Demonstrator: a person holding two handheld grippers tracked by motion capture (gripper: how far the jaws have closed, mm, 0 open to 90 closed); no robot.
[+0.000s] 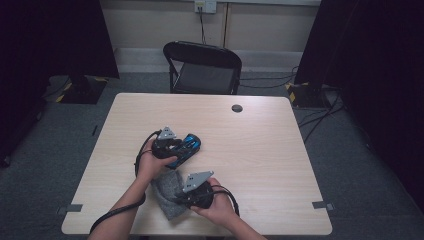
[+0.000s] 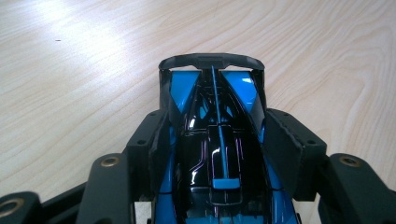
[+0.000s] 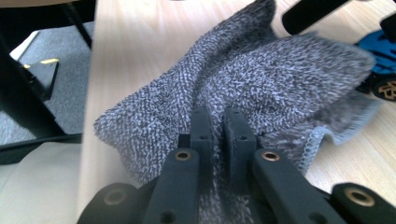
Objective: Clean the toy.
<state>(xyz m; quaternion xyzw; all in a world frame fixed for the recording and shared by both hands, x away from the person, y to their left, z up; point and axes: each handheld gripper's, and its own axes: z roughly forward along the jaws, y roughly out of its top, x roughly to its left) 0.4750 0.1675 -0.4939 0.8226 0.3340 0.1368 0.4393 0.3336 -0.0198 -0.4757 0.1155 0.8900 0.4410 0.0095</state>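
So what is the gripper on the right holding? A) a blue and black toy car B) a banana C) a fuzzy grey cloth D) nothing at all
C: in the right gripper view, the right gripper has its fingers pinched together on a fold of the grey cloth; the toy car sits between the left gripper's fingers instead.

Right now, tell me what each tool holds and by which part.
The left tool grips the glossy blue-and-black toy race car across its body sides. The right tool pinches a fold of the grey knitted cloth.
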